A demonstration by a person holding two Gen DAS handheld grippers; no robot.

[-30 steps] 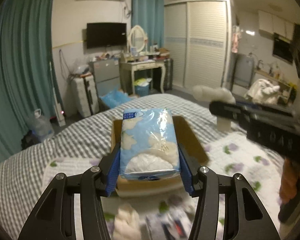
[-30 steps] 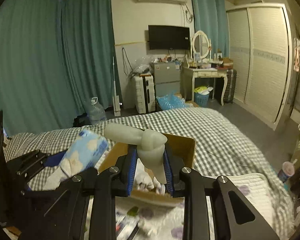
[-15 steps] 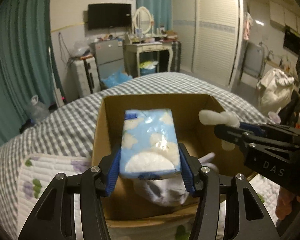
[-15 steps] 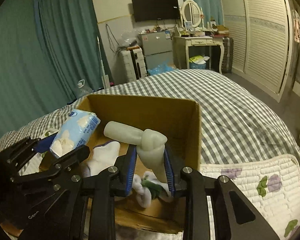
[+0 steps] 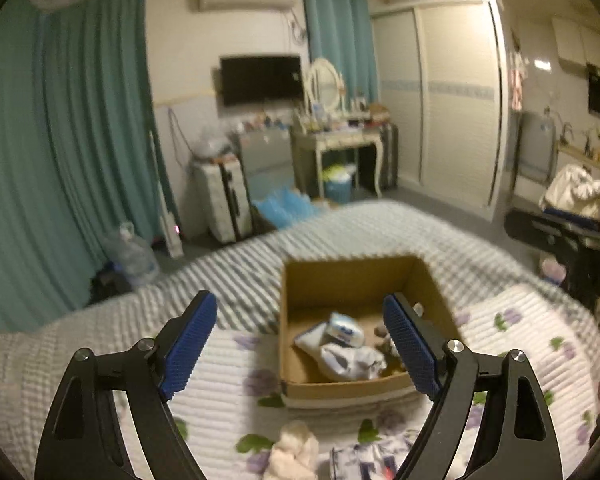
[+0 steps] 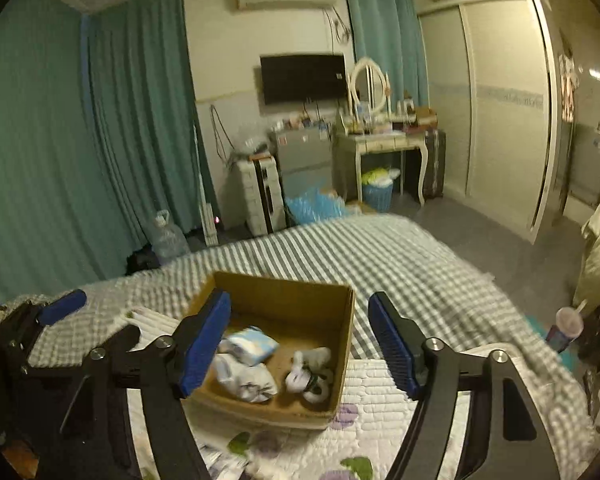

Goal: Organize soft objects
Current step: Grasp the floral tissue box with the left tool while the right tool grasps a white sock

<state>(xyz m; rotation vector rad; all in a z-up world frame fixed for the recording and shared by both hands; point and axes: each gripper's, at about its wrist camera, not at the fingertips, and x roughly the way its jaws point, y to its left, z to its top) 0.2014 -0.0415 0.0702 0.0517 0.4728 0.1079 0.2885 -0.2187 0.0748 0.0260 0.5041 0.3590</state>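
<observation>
Your left gripper (image 5: 300, 338) has its jaws opening, blue pads spread wide, with nothing pinched between them. Ahead of it and below, seen between the pads toward the right one, sits the cardboard box (image 5: 320, 280) on the bed (image 5: 236, 276). The blue tissue pack (image 5: 342, 326) lies inside the box, apart from your pads, resting on a heap of white socks (image 5: 350, 358).

Your right gripper (image 6: 298, 340) also has its jaws opening, and they too hold nothing. The same cardboard box (image 6: 292, 292) lies just ahead and below, partly behind the left pad. In it the tissue pack (image 6: 252, 344) lies on the side nearer that pad, and the pale soft toy (image 6: 314, 356) lies toward the box's right wall, among the socks.

Nearer to you than the box, below your left gripper, a cream cloth bundle (image 5: 294, 450) lies on the floral quilt (image 5: 228, 384).
</observation>
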